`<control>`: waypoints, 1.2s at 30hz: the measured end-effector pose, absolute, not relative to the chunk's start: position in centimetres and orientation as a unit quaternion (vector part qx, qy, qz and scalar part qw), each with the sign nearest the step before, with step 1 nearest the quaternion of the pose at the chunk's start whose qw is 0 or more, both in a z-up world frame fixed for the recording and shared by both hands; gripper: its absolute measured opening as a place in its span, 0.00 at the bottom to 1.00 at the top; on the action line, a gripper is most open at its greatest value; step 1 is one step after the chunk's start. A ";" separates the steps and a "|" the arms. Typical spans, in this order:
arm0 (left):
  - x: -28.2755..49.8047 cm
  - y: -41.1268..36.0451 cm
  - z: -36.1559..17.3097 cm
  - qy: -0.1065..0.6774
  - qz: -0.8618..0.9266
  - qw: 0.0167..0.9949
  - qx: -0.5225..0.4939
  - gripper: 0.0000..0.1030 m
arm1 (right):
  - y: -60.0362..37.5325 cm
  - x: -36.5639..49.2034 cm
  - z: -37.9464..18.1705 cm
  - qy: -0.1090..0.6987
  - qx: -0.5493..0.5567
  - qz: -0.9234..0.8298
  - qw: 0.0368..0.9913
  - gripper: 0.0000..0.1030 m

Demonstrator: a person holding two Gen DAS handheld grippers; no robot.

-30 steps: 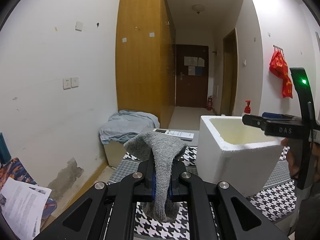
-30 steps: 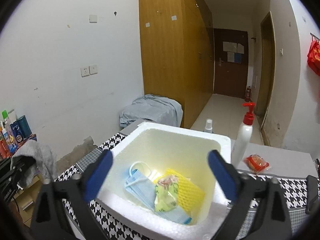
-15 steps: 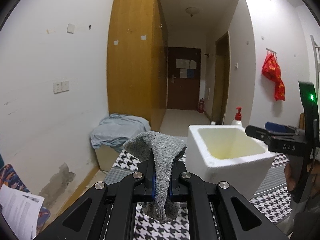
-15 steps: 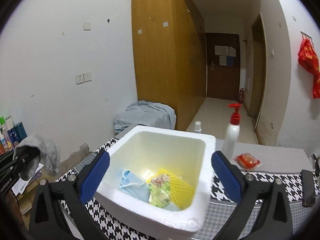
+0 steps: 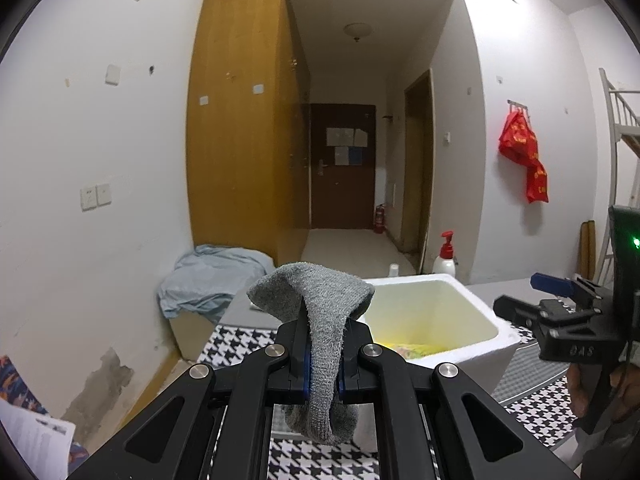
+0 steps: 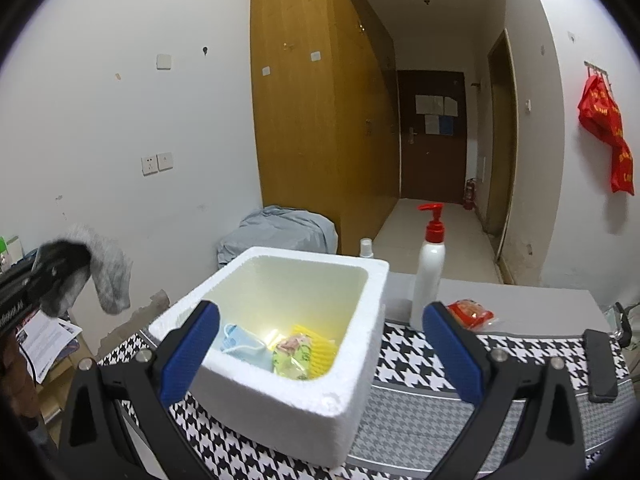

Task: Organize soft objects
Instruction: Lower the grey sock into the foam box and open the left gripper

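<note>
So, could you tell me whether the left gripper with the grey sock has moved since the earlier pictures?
Yes. In the right wrist view the left gripper and its grey sock now sit higher against the wall and nearer the foam box.

Mask [image 6: 240, 346] inside foam box [image 6: 360, 360]

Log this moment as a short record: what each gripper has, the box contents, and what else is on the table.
left gripper: shut on grey sock, held in the air left of the box
right gripper: jaws wide open, empty, facing the box
foam box: face mask, snack packet, yellow foam net
table, beside box: pump bottle, red packet
</note>
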State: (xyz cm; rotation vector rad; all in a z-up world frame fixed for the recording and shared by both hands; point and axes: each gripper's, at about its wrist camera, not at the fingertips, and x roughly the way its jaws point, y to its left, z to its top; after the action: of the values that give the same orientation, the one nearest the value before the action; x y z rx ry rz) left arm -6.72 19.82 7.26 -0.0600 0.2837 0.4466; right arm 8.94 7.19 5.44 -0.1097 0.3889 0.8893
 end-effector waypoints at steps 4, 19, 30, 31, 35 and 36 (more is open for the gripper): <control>-5.9 19.3 8.0 0.134 0.208 0.969 -0.025 0.09 | 6.0 8.4 5.6 0.181 -0.053 0.421 0.887 1.00; -1.7 18.1 8.8 0.140 0.138 0.980 -0.018 0.09 | 2.2 5.7 3.7 0.186 -0.067 0.384 0.902 1.00; 1.3 17.2 8.0 0.171 0.113 0.979 -0.016 0.09 | -0.6 4.4 2.7 0.200 -0.052 0.346 0.915 1.00; 1.7 17.2 7.8 0.175 0.112 0.978 -0.016 0.09 | -0.6 4.3 2.8 0.199 -0.053 0.343 0.916 1.00; 3.3 17.1 7.2 0.189 0.117 0.975 -0.016 0.09 | -1.4 3.9 2.6 0.205 -0.057 0.332 0.919 1.00; 3.8 17.2 7.0 0.194 0.115 0.974 -0.019 0.09 | -1.6 3.8 2.5 0.207 -0.057 0.329 0.920 1.00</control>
State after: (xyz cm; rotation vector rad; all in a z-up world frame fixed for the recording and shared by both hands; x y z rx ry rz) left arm 3.83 17.15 6.95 -0.0379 0.3904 0.2317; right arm 3.82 -1.56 2.51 -0.1174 0.4260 0.6757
